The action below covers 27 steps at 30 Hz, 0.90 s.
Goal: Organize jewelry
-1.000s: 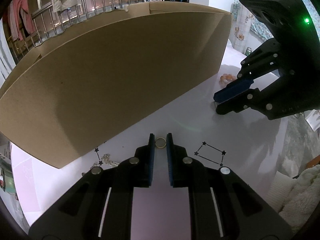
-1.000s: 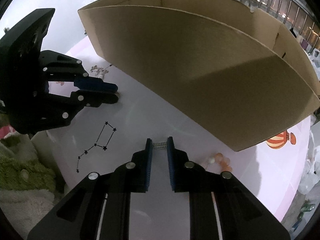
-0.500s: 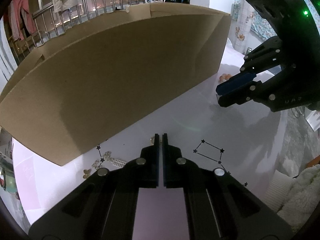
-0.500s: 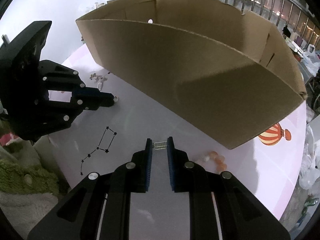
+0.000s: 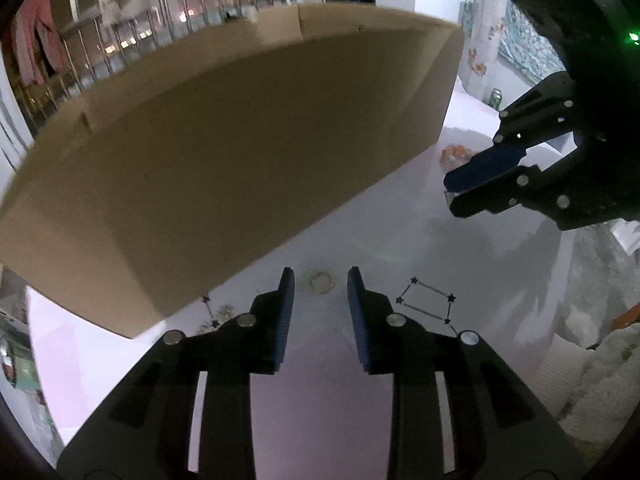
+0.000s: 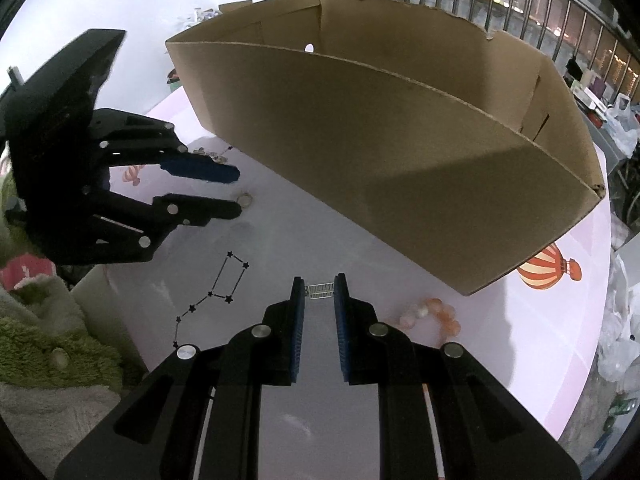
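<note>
Here the cardboard box (image 6: 400, 128) serves as the landmark, and everything else is placed against its long near wall on the pale pink table (image 6: 280, 248). In the left wrist view the left gripper (image 5: 321, 280) is seen with its jaws opening, and a small ring (image 5: 321, 281) lies on the table between the tips, untouched by either pad, just in front of the box's near wall. The box's inside is hidden in that view — only the outer wall is shown — whereas the right wrist view looks over the rim into the open top. In the right wrist view the right gripper (image 6: 320, 290) is clamped on a small silver bar-shaped piece (image 6: 320, 290), held clear of the table in front of the box. A string of pale orange beads (image 6: 432, 316) is seen on the table near the box's right corner; in the left wrist view it is half hidden behind the right gripper. Small trinkets (image 5: 218, 316) lie by the box's left corner. A printed constellation figure (image 6: 224, 284) appears in both views, a printed hot-air balloon (image 6: 548, 268) only in the right one.
</note>
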Motion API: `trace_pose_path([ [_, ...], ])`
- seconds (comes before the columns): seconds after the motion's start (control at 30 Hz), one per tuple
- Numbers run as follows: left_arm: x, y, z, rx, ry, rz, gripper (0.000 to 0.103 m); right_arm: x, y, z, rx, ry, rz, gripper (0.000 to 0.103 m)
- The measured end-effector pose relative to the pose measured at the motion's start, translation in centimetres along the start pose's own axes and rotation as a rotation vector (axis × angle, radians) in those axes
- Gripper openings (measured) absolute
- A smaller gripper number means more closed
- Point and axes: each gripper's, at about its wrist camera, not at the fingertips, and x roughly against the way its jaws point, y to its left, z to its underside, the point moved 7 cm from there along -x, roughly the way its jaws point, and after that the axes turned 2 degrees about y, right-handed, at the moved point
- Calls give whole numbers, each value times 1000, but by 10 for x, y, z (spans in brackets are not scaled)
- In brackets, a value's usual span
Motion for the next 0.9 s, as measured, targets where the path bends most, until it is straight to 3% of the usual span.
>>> trace_pose_path([
  [0.17,-6,3,-6,-32,5,31,13,-2,-2,1,-2,0,-10,15],
  [0.53,-9,-2,-11,-98,5,42,11,-3,-7,0,-5,-3,-17,15],
  [0.9,2,-6,0,-78,-14,31,9,8,-5,1,-5,-20,-8,15],
])
